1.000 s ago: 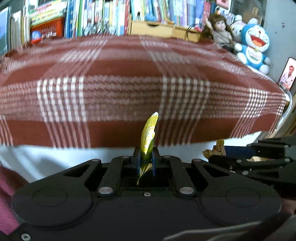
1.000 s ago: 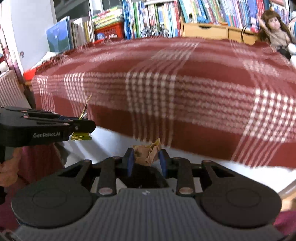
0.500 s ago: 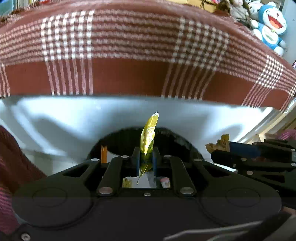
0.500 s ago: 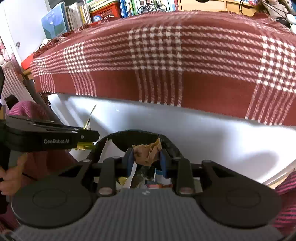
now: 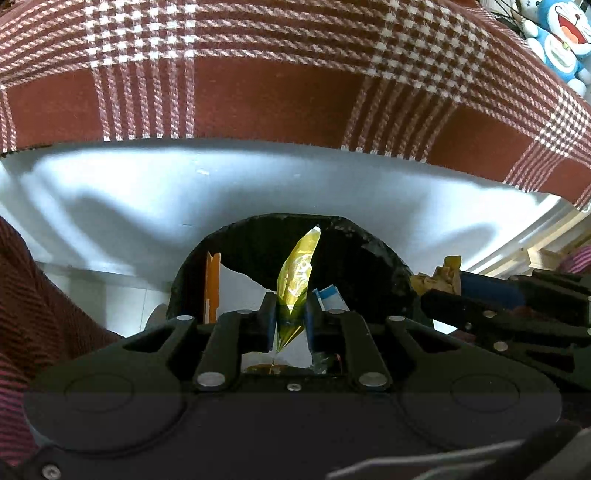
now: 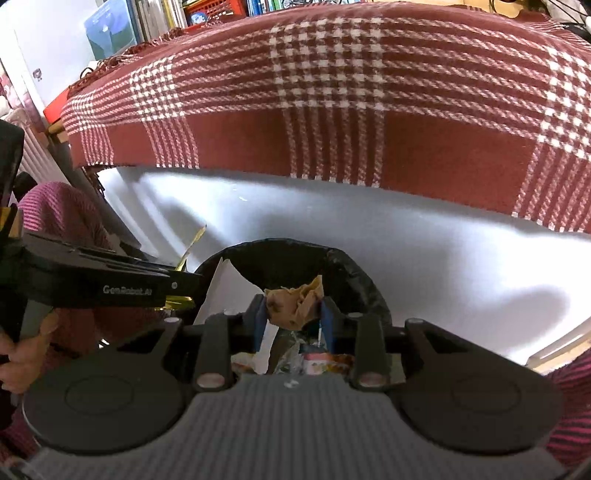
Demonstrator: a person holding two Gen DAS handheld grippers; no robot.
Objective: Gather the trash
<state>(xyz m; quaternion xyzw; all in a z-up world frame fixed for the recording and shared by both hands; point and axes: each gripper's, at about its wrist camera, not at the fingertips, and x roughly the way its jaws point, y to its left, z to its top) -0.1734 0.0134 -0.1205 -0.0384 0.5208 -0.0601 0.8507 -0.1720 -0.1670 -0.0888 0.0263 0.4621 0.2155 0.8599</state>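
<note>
The left gripper (image 5: 290,322) pinches a gold foil wrapper (image 5: 297,275) upright between nearly closed pads, and the right gripper (image 6: 294,316) has a crumpled brown paper wad (image 6: 295,304) between its pads, though its jaws are opening, so the hold looks to be loosening. A second ago both grippers faced the plaid cloth on the tabletop; they have since dropped and tipped downward, and a black-lined bin (image 5: 384,266) now sits just beyond and below both sets of fingertips. That puts the task at the drop-off stage: both pieces of trash hang over the bin's mouth, and the wad seems about to go first. Inside the bin, below the tips, lie white paper (image 6: 218,291) and mixed wrappers (too jumbled to name), with an orange strip (image 5: 212,284) standing at the left wall. The two grippers are close side by side, the right one just to the right of the left, so a sideways swing could knock them together. Past the bin rises a white table skirt (image 5: 147,192), and above it the plaid cloth (image 5: 258,103) overhangs; neither blocks the drop. Farther off sit books (image 6: 155,16) and a blue plush toy (image 5: 561,40). A hand (image 6: 20,350) grips the left gripper's handle.
</note>
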